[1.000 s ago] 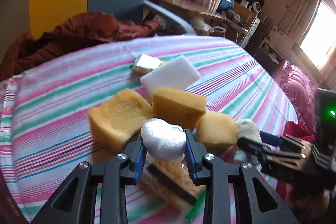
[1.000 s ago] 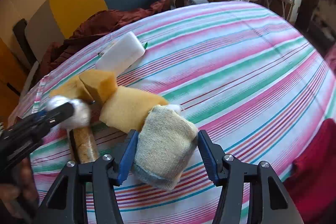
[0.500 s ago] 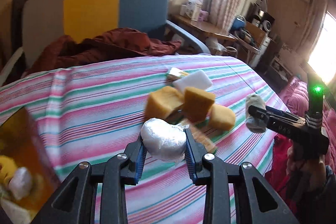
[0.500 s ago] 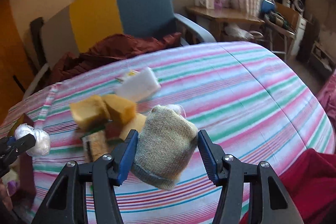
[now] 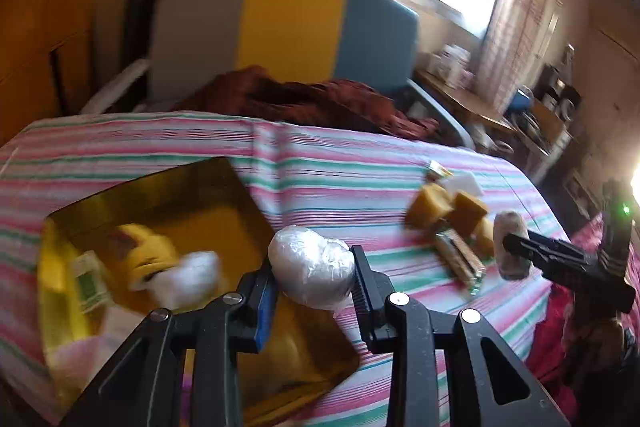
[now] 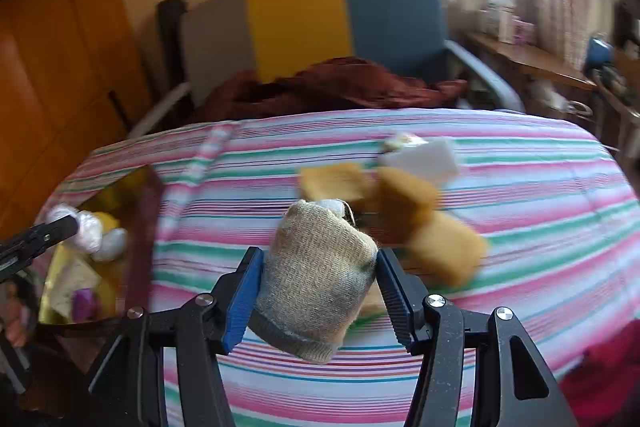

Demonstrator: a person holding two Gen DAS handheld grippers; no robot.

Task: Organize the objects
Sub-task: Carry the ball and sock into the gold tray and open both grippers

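Observation:
My left gripper [image 5: 314,273] is shut on a white plastic-wrapped ball [image 5: 310,267] and holds it over the right edge of a yellow box [image 5: 168,195] on the striped bed. The box holds a yellow toy [image 5: 150,251], a white wad [image 5: 188,277] and a green-white packet [image 5: 88,281]. My right gripper [image 6: 318,281] is shut on a rolled beige sock [image 6: 316,275], held above the bed. It also shows in the left wrist view [image 5: 510,245]. A pile of yellow sponges [image 6: 404,203] and a white block [image 6: 424,159] lies on the bedspread.
A striped bedspread [image 6: 520,219] covers the bed. A grey, yellow and blue chair [image 6: 304,19] with dark red cloth [image 6: 340,85] stands behind it. A wooden wardrobe [image 6: 56,47] is at the left, a cluttered desk [image 6: 532,59] at the right.
Both grippers swung left, away from the sponge pile. The left gripper with the ball now hangs over the yellow box, which has come fully into view. The right still holds the sock.

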